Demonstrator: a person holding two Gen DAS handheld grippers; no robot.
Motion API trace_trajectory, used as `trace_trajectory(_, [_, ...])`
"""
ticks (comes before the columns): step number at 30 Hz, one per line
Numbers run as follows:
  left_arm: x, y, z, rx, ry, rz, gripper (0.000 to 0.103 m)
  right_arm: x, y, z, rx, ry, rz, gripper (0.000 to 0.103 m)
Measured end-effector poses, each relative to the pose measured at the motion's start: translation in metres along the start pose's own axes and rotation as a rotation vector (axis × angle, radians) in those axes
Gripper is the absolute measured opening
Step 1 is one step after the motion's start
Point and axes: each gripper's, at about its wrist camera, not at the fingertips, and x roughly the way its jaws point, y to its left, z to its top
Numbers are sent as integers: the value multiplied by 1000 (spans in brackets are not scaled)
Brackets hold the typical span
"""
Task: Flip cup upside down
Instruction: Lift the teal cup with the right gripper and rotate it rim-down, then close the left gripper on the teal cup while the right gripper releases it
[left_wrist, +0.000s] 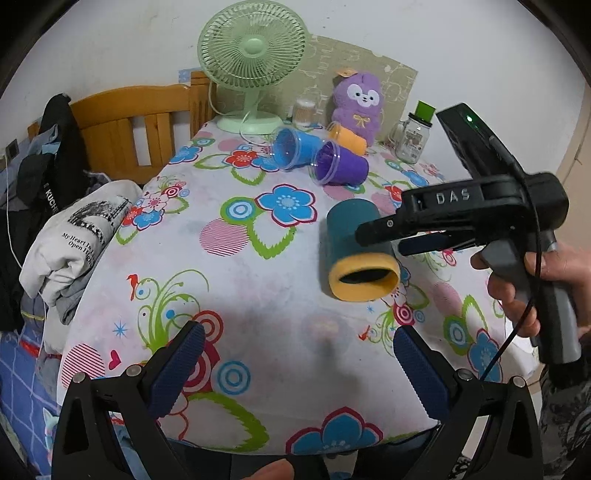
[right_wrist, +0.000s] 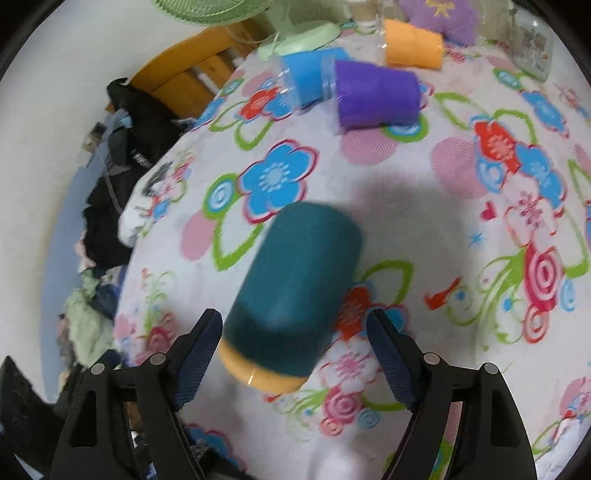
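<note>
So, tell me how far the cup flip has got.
Done: nothing yet; the teal cup lies on its side on the tablecloth, yellow rim toward the cameras. In hand: the right gripper is open, its fingers either side of the cup's rim end, not clamped. The left gripper is open and holds nothing. Left: grasp, turn mouth down, set it on the cloth.

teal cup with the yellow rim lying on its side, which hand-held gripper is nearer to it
Right. The right hand-held gripper is open and straddles the teal cup with the yellow rim, near its rim end. The left hand-held gripper is open, well short of it, over the floral tablecloth.
</note>
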Motion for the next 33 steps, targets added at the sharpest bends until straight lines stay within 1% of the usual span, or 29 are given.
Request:
trace_trajectory(5, [2, 0, 5, 6, -1, 4, 103, -10, -6, -2, 21, -30, 23, 83])
trace_trajectory(9, [4, -2, 12, 0, -5, -6, 103, -26, -7, -12, 34, -76, 24, 83])
trace_trajectory(16, [9, -16, 26, 22, 0, -36, 103, -58, -23, -44, 77, -147, 18, 85])
trace_trajectory(22, [14, -32, 45, 44, -9, -42, 103, -71, -41, -76, 109, -160, 22, 87])
trace_trajectory(28, [23, -56, 67, 109, -26, -28, 103, -73, -61, -103, 155, -158, 21, 87])
trace_trajectory(33, [43, -75, 85, 167, 1, -14, 103, -73, -79, -118, 198, -153, 22, 87])
